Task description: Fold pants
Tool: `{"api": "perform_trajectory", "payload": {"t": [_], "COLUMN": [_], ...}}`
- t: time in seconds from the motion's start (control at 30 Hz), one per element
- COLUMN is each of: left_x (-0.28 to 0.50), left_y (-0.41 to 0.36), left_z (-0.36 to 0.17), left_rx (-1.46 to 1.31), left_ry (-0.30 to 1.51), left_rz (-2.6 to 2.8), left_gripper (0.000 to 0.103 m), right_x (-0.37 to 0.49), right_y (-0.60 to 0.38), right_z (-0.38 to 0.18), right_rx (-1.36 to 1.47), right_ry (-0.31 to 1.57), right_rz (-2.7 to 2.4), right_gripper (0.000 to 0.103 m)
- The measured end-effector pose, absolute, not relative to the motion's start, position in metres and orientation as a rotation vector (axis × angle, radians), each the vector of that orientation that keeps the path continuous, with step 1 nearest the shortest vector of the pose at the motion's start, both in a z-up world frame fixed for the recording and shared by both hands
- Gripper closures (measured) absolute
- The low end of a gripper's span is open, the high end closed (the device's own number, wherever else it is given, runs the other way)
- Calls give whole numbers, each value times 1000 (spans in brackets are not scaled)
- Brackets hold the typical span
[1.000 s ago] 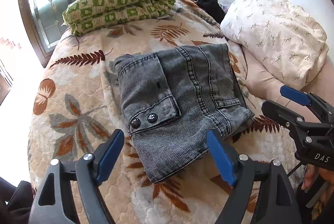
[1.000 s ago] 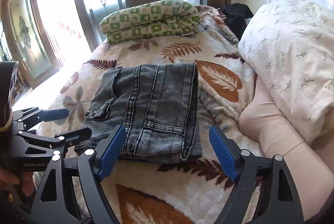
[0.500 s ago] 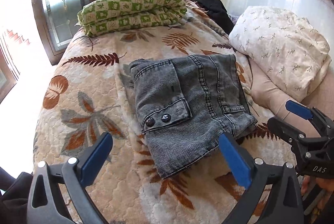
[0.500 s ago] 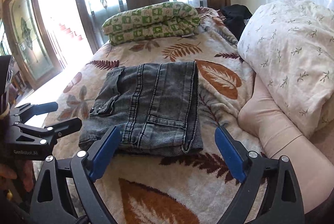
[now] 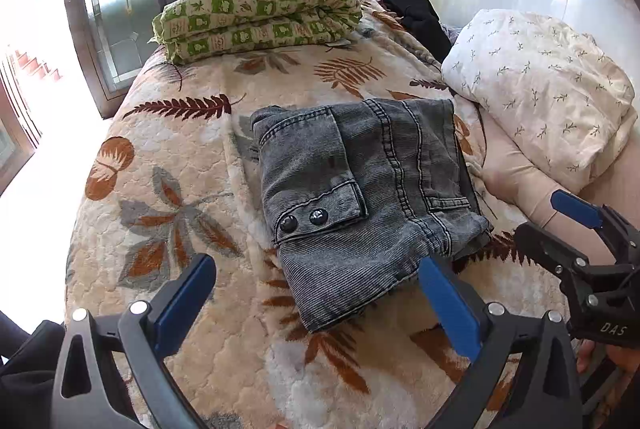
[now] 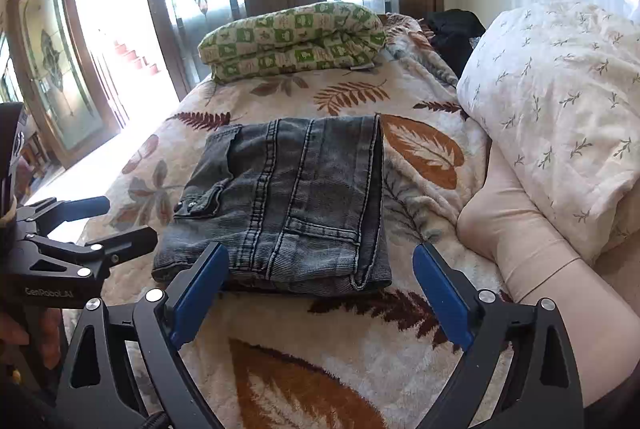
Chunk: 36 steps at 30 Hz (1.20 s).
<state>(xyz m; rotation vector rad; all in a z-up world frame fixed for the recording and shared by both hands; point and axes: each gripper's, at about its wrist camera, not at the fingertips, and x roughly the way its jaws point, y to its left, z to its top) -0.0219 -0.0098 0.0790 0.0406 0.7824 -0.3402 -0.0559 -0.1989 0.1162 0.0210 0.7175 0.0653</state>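
Grey denim pants lie folded into a compact rectangle on the leaf-patterned bedspread; they also show in the right wrist view. A flap pocket with two black snaps faces up. My left gripper is open and empty, held above the bed short of the pants' near edge. My right gripper is open and empty, just short of the pants' near edge. Each gripper shows in the other's view: the right and the left.
A folded green checked quilt lies at the far end of the bed. A white floral pillow and a beige pillow lie at the right. Dark clothing lies at the far right corner. Windows stand behind and to the left.
Both grippers have drawn back from the folded pants and stayed open. The pants have not moved.
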Motion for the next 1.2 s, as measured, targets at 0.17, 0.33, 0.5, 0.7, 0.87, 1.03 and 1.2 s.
{"api": "perform_trajectory", "payload": {"t": [0.17, 0.33, 0.5, 0.7, 0.87, 1.03, 1.2], "left_x": [-28, -34, -37, -38, -38, -32, 8], "left_y": [-10, -11, -10, -8, -8, -4, 3], "left_z": [81, 84, 85, 84, 82, 76, 65], "left_rx": [49, 62, 64, 54, 61, 47, 17], "left_ry": [777, 767, 765, 765, 766, 790, 837], "left_rz": [-336, -334, -334, -331, -325, -330, -330], "left_gripper": [0, 0, 0, 0, 0, 0, 0], "right_x": [-64, -64, -65, -62, -61, -57, -6], "right_y": [-199, -198, -198, -200, -200, -206, -227], "right_z": [115, 115, 117, 116, 118, 117, 113], "right_rx": [8, -3, -11, -1, -3, 29, 157], "right_ry": [719, 716, 700, 693, 682, 700, 798], "right_rz": [73, 77, 78, 79, 80, 89, 111], "right_gripper": [9, 9, 9, 9, 8, 8, 7]}}
